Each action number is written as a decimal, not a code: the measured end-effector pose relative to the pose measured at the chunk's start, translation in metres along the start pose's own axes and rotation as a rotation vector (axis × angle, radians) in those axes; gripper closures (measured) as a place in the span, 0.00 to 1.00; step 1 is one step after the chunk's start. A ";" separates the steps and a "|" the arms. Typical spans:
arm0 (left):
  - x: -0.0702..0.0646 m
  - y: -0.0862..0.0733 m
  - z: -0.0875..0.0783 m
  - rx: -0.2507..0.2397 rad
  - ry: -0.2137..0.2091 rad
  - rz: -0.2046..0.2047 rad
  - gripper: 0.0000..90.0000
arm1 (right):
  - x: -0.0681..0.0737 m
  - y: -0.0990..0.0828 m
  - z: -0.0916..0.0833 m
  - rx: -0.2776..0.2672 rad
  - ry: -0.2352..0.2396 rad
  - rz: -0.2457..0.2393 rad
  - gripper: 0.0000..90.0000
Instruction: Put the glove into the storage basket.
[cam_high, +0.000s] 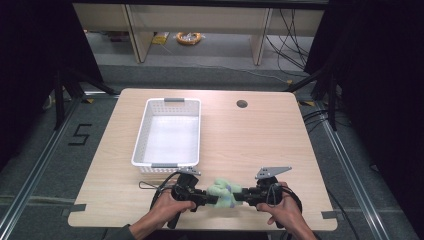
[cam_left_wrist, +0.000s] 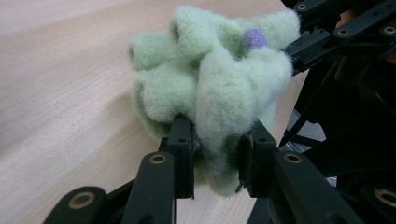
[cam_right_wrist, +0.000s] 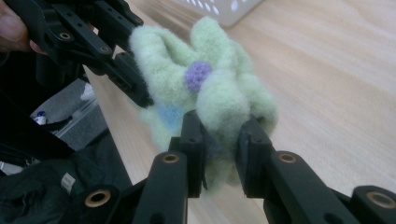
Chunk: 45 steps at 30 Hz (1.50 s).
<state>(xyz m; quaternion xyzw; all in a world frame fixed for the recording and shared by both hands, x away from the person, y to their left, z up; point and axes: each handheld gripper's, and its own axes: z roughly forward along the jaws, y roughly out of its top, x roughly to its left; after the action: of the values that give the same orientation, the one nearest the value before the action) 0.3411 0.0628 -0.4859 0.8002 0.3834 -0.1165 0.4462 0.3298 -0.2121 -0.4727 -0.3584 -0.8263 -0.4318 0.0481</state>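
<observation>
A fluffy pale-green cloth (cam_high: 223, 193) with a small purple dot (cam_right_wrist: 197, 75) hangs bunched between my two grippers near the table's front edge. My left gripper (cam_high: 211, 198) pinches its left side; in the left gripper view the pads (cam_left_wrist: 183, 149) press into a fold of the cloth (cam_left_wrist: 215, 88). From the right, my right gripper (cam_high: 239, 194) is shut on another fold of the cloth (cam_right_wrist: 219, 100). Both hands hold the grippers level, pointing at each other. A bit of light blue shows on the cloth's underside.
A white plastic basket (cam_high: 141, 131) with grey handles stands empty on the wooden table (cam_high: 250, 145), just behind my left gripper. A round cable hole (cam_high: 242, 104) lies at the back right. Black cables trail from the left gripper toward the basket.
</observation>
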 end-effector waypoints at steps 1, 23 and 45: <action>-0.002 0.002 -0.003 -0.014 -0.001 0.003 0.77 | 0.002 0.002 -0.001 -0.009 0.003 -0.010 0.84; -0.005 0.055 -0.074 -0.048 0.031 0.038 0.77 | 0.022 0.080 -0.009 -0.072 -0.018 -0.110 0.84; 0.023 0.082 -0.127 -0.079 0.092 0.023 0.77 | 0.033 0.150 0.018 -0.069 0.016 -0.136 0.84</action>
<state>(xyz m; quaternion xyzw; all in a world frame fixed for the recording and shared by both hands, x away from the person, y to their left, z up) 0.3964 0.1511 -0.3739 0.7908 0.3986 -0.0591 0.4607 0.4043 -0.1254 -0.3691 -0.2994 -0.8328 -0.4654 0.0130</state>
